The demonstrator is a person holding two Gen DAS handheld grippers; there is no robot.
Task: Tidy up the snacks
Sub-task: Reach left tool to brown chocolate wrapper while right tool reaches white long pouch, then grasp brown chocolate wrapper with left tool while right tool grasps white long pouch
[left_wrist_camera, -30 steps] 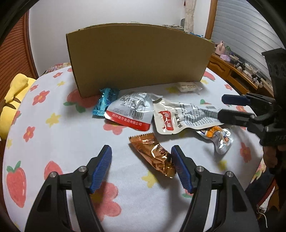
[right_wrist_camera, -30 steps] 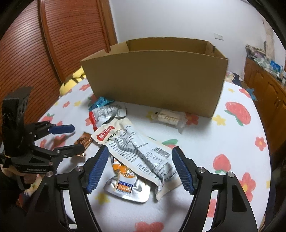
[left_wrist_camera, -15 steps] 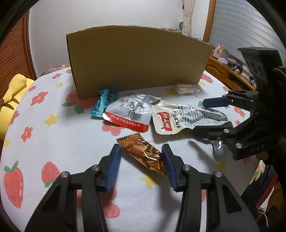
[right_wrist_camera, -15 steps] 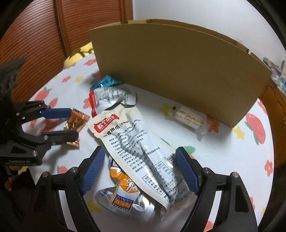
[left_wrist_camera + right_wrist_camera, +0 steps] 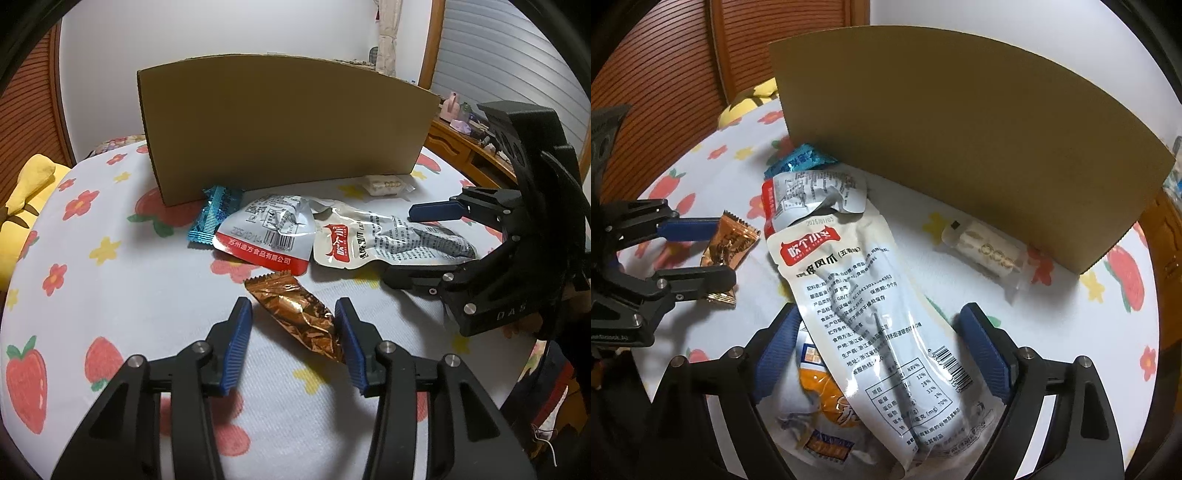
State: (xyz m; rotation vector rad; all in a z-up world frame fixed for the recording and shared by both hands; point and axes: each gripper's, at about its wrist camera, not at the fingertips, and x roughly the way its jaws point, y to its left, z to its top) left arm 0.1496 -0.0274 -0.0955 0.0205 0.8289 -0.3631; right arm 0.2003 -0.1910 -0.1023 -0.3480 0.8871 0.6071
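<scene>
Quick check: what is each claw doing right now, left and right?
Left claw: jaws opening, astride the copper candy wrapper, not clamped.
Right claw: jaws opening wide over the long white pouch, not gripping.

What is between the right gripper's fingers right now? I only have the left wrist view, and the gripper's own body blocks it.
Observer: The long white pouch with the red label lies between them. The right gripper is opening its jaws, and the pads are not pressing on the pouch.
Operator: Is anything under that pouch?
Observer: Yes, an orange-and-silver pouch lies partly beneath its near end, by the finger on the left of the picture.
Operator: Which side of the white pouch faces up?
Observer: Its printed back, with the barcode close to the finger on the right of the picture.
</scene>
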